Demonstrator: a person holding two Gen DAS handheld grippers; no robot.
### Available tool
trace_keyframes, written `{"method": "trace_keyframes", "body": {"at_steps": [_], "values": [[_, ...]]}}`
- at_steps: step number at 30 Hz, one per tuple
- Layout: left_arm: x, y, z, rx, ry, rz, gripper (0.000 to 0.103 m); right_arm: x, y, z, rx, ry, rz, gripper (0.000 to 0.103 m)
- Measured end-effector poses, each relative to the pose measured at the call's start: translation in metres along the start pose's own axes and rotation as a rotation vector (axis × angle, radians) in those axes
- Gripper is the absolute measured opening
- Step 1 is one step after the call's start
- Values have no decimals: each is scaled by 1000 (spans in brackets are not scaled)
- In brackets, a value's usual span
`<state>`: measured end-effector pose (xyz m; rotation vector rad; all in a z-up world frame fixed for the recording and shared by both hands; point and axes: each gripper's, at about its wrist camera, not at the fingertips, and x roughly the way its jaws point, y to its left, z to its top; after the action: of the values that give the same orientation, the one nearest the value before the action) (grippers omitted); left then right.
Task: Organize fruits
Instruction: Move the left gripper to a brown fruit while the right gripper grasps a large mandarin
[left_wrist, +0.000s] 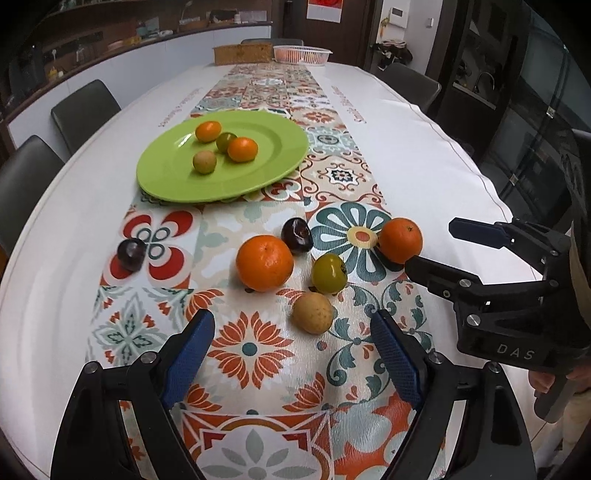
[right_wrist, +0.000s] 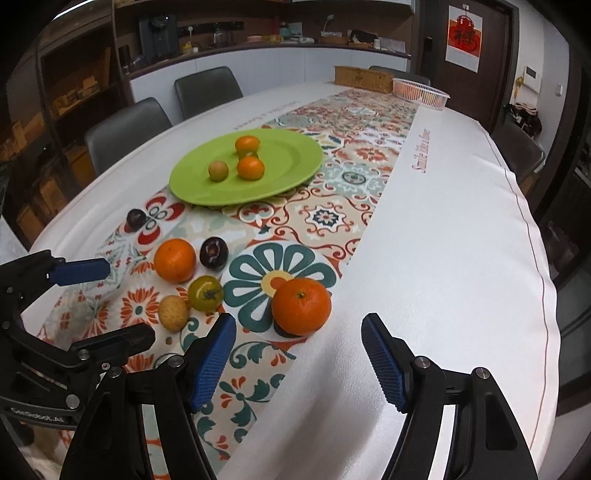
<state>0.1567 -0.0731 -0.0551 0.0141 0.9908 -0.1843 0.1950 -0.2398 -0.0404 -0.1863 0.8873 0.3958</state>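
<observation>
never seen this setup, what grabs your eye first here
A bright green plate with four small fruits sits mid-table on the patterned runner. Nearer, loose fruit lies scattered, with two big oranges standing out. Both the left gripper and the right gripper hang open above them.

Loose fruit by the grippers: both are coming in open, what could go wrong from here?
1. The yellow-brown fruit, green-yellow fruit and the big orange sit close together; the open left gripper may nudge neighbours, and round fruit could roll.
2. The right gripper works near the left; their fingers could collide.
3. The green plate already holds four small fruits; a dropped fruit might knock them.
</observation>
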Motion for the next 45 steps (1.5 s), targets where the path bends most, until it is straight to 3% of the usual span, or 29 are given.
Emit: {"method": "trace_keyframes", "body": {"at_steps": [8,15,22,27,31,45], "values": [[20,-2,3,2,36,-3,75,13,2,2,-29,12,-28,67],[28,-2,4,-11,54,-28,56,27,2,5,-41,39,-28,60],[34,-5,5,-4,74,-44,44,37,-2,8,-8,62,-11,54],[34,-7,5,16,72,-48,27,42,-2,9,0,73,-5,49],[34,-8,5,26,69,-49,27,43,0,7,-14,76,-3,43],[11,-8,8,33,2,-68,27,17,6,5,15,36,25,42]]}}
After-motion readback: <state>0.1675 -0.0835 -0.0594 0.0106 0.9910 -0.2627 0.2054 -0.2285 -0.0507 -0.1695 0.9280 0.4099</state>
